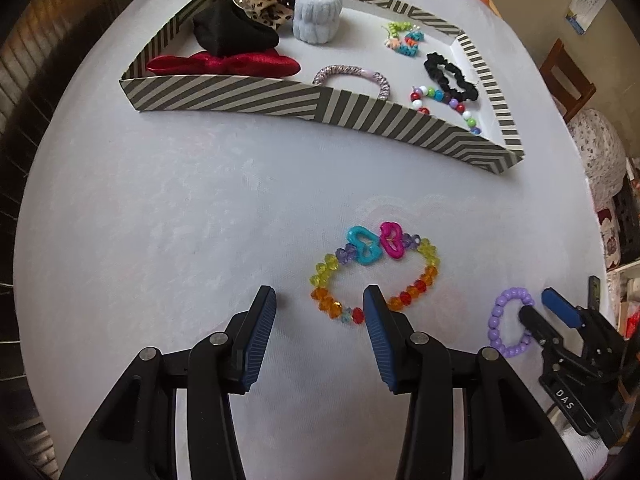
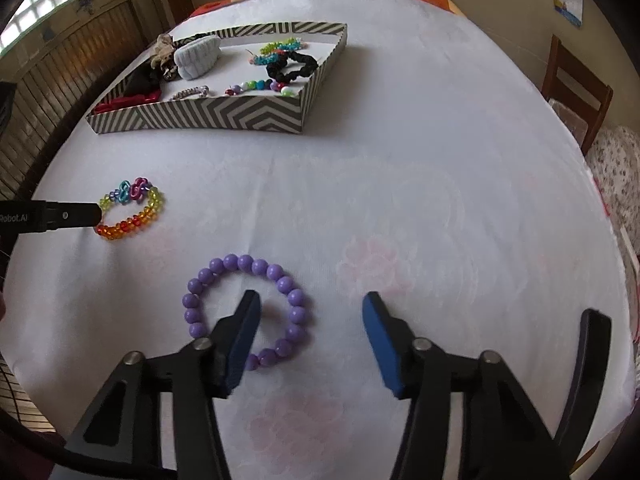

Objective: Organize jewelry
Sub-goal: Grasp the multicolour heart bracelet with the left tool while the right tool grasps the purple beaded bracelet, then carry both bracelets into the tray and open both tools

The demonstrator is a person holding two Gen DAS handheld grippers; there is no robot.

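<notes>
Lying flat on the white tablecloth (image 2: 400, 140), two bracelets are still outside the striped box (image 2: 224, 114): a purple bead bracelet (image 2: 294, 300) and a rainbow bead bracelet (image 1: 428, 276) with blue and pink heart links. The right gripper (image 2: 310, 320) is held spread, with one finger set inside the purple ring and the other outside it, so the bead strand is straddled but not yet pinched; that placement seems chosen so a close would catch one side of the loop. The left gripper (image 1: 320, 312) is likewise spread, its right finger at the near edge of the rainbow bracelet, whose lower beads fall between the fingers without being pressed.

The box, farther back on the cloth, already holds hair ties, bows and beaded pieces, with bare floor seen near its front middle. Between bracelets and box, open cloth is left for carrying. The near wall of the box must be cleared, and the two grippers are close together.
</notes>
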